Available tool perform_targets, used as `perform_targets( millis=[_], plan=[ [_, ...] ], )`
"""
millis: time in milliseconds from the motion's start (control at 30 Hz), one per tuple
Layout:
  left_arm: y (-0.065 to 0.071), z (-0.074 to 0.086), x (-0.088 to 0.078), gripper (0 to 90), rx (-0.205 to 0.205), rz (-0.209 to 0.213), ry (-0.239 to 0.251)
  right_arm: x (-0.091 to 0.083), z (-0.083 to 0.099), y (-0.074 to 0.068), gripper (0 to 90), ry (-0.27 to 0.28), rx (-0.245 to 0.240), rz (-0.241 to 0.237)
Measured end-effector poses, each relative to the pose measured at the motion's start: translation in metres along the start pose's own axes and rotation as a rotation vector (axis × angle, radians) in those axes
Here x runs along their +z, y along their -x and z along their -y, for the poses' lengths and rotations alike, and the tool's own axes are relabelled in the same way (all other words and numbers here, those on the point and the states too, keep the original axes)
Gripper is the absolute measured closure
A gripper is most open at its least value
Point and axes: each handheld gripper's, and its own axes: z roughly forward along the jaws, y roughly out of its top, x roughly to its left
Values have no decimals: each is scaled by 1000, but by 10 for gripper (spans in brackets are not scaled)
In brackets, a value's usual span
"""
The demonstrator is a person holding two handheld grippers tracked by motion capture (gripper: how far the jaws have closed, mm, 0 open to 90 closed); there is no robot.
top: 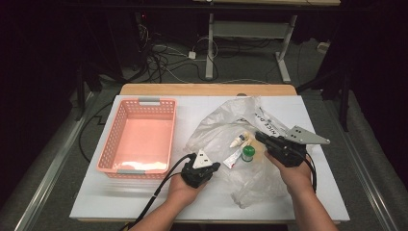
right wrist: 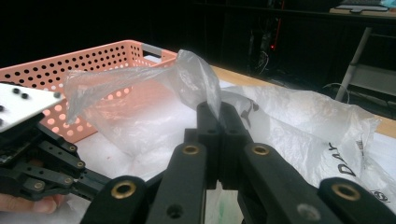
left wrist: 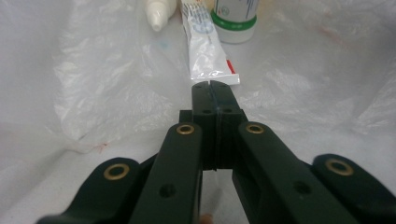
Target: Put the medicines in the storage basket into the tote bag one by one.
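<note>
Plastic bag [right wrist: 154, 98] – pinched by right gripper [right wrist: 218, 109] – veils the basket [right wrist: 70, 65].

1 basket [top: 139, 137], 1 plastic bag [top: 250, 178], 1 tube [top: 234, 157], 2 bottles [top: 248, 153].

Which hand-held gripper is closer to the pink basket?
Left. The left hand-held gripper sits just off the pink basket's near right corner; the right hand-held gripper is farther right, pinching the plastic bag.

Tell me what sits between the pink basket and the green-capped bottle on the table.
In the high view, the clear plastic bag and the left tongs lie between the pink basket and the green-capped bottle.
</note>
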Motion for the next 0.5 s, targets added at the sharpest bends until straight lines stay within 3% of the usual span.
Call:
perform_targets(
  millis=[267,400,500],
  plan=[
    [2,3,-6,884,9,-22,61,-1,1,1,900,13,-2,19],
    [7,3,-8,884,43,-50,85,-1,-1,-1,900,22,-16,24],
    [8,2,-10,884,37,-53,118,-2,-2,-3,900,24,-23,18]
  ],
)
